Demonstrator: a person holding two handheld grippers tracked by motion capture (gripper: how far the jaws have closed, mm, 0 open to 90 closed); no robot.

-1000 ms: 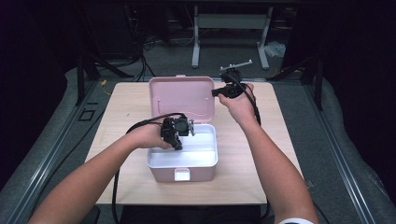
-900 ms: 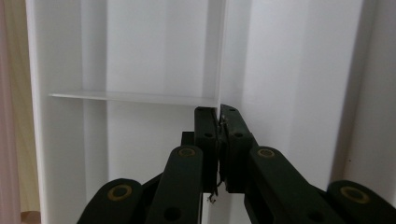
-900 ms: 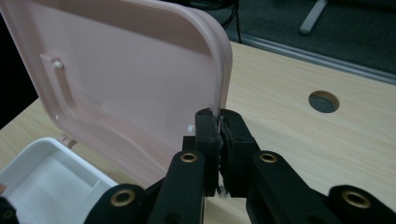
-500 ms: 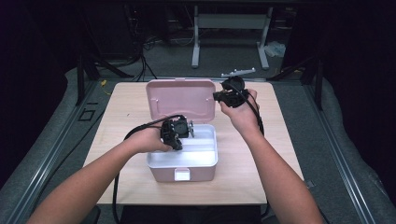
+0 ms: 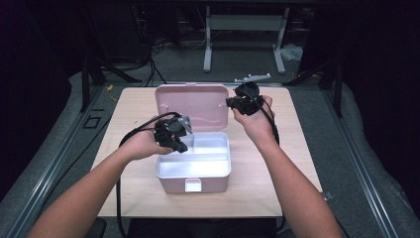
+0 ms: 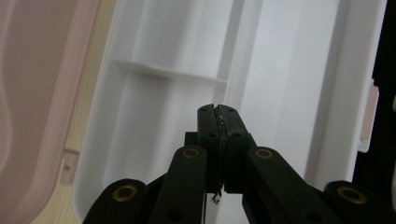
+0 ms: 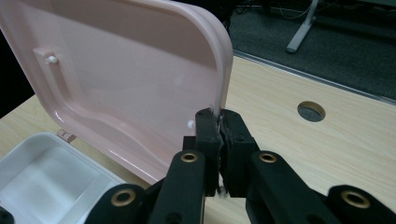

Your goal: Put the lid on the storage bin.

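From the high view, your pink box (image 5: 193, 168) sits near the middle of the desk (image 5: 292, 183), its white tray facing up and its pink lid (image 5: 192, 103) standing open at the far side. Your left claw (image 5: 179, 144) hangs over the left end of the tray, tilted down into it, with its cable looping away toward the desk's left edge. Your right claw (image 5: 232, 102) is at the lid's right edge, up near its top corner, and your hand wraps the body behind it.

In the left gripper view, your left claw (image 6: 218, 109) has just been closing and its two jaws now meet with nothing between them. Beyond the tips lies the white inside of the box (image 6: 280, 70), with a thin rib crossing one compartment, and the pink lid (image 6: 37, 84) runs along the left side of the picture. The claw is above the tray; whether it touches the floor of it you cannot tell from here.

In the right gripper view, your right claw (image 7: 218, 116) is pinched on the thin rim of the pink lid (image 7: 121, 74), which runs down between the two pads. The lid stands tilted, inner face toward the camera. The white tray of the box (image 7: 42, 172) shows at the lower left, and the desk (image 7: 327, 140) has a round cable hole (image 7: 311, 111) off to the right.
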